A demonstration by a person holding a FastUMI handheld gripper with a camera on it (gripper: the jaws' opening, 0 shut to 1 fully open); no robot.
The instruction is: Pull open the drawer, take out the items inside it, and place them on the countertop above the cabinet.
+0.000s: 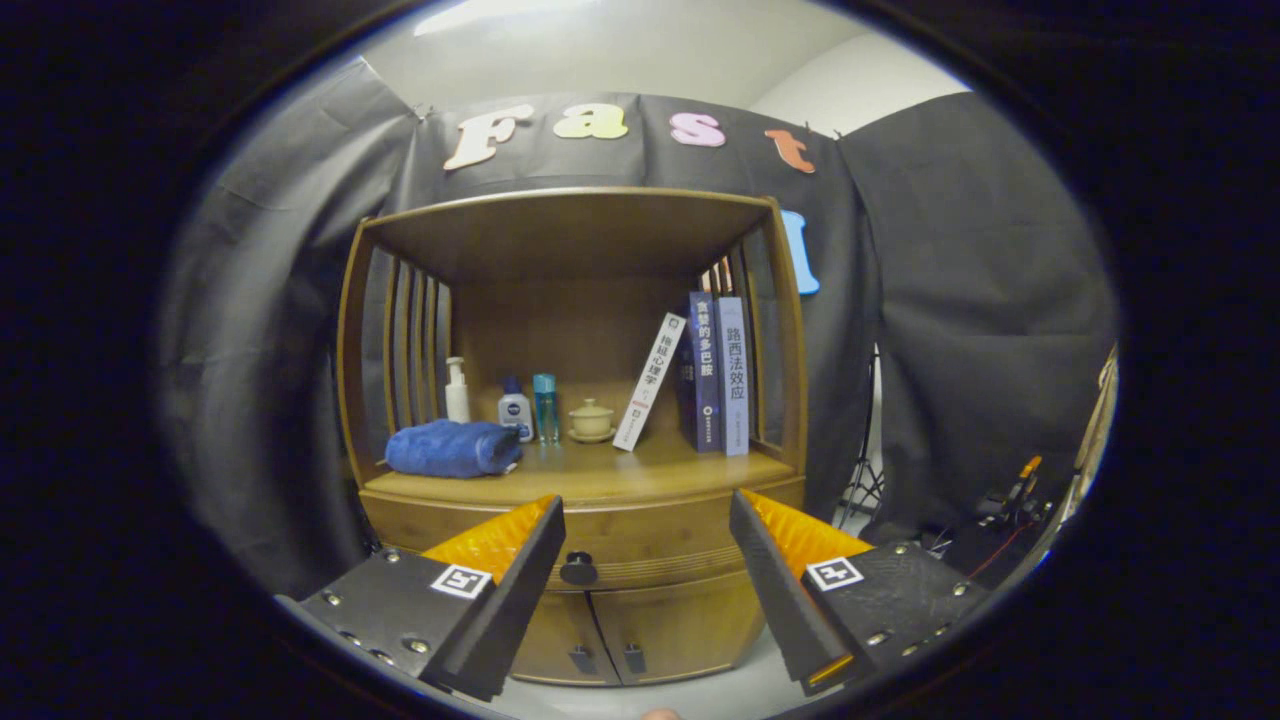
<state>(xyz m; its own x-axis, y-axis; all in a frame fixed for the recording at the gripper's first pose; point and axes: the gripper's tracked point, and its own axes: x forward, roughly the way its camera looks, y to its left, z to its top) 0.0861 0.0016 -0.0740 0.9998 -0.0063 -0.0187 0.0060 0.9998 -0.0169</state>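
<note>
Black tongs (pixel 648 525) (square markers, screws)

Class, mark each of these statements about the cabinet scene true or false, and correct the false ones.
1. The drawer is shut. True.
2. The tongs are clamped on the drawer knob. False: their fingers stand open, the knob ahead between them.
3. A folded blue towel lies on the countertop. True.
4. All three books lie flat. False: two stand upright, one leans.
5. A small lidded cup stands beside the bottles. True.
</note>
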